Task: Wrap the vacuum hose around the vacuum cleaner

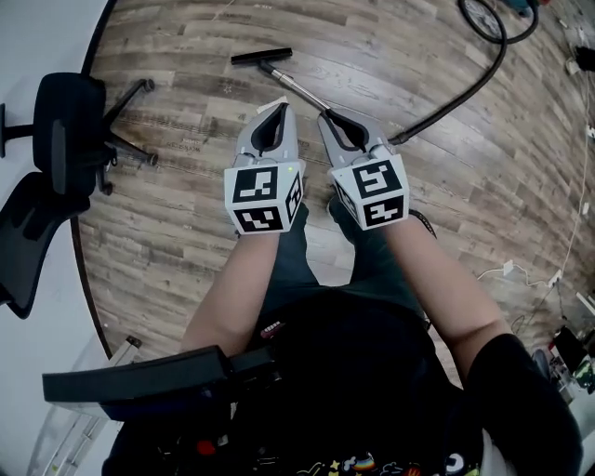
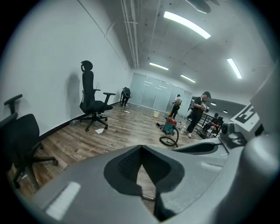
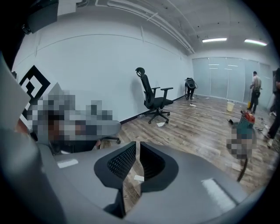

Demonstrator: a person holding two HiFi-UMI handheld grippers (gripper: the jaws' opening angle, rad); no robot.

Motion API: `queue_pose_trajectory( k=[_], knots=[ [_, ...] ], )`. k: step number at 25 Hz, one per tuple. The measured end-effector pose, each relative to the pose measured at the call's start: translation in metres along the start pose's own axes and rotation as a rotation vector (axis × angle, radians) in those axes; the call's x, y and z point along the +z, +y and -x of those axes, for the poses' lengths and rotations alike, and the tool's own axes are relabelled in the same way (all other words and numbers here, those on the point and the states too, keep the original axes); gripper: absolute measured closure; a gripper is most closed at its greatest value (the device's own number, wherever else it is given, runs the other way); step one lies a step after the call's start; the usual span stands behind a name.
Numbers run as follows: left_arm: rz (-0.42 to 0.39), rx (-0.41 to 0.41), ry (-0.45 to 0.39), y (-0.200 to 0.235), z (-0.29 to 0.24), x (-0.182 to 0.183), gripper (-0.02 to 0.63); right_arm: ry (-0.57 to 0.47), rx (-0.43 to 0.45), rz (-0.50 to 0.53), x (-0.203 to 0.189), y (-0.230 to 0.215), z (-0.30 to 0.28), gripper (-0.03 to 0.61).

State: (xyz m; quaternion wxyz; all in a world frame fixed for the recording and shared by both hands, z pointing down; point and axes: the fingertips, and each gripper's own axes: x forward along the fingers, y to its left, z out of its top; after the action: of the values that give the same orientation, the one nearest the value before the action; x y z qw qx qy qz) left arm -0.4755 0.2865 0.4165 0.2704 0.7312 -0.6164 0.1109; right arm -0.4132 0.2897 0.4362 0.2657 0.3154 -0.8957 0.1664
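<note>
In the head view the vacuum's black floor nozzle [image 1: 261,56] and metal wand [image 1: 299,86] lie on the wood floor just beyond both grippers. The black hose [image 1: 465,91] runs from the wand to the upper right, into a coil [image 1: 485,20]. My left gripper [image 1: 279,105] and right gripper [image 1: 325,117] are held side by side above the floor, both shut and holding nothing. The right gripper's tip hangs over the wand's near end. The left gripper view shows the teal and red vacuum cleaner [image 2: 169,126] far off, with the hose coil [image 2: 169,141] beside it.
Two black office chairs [image 1: 67,128] [image 1: 26,237] stand at the left by the white wall. Cables [image 1: 521,274] and clutter lie along the right edge. Several people [image 2: 199,113] stand far down the room near the vacuum. A third chair [image 3: 154,99] stands by the wall.
</note>
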Motion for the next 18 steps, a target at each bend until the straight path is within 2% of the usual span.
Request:
queue_pose_trajectory(
  k=[6, 12, 18],
  knots=[
    [0.026, 0.03, 0.024, 0.048, -0.084, -0.095, 0.613, 0.031, 0.007, -0.003, -0.098, -0.036, -0.097, 0.506],
    [0.049, 0.046, 0.033, 0.1, -0.164, -0.189, 0.613, 0.09, 0.051, 0.034, -0.205, -0.056, -0.206, 0.491],
    [0.08, 0.054, 0.055, 0.127, -0.239, -0.28, 0.613, 0.177, 0.045, 0.082, -0.314, -0.094, -0.301, 0.474]
  ],
)
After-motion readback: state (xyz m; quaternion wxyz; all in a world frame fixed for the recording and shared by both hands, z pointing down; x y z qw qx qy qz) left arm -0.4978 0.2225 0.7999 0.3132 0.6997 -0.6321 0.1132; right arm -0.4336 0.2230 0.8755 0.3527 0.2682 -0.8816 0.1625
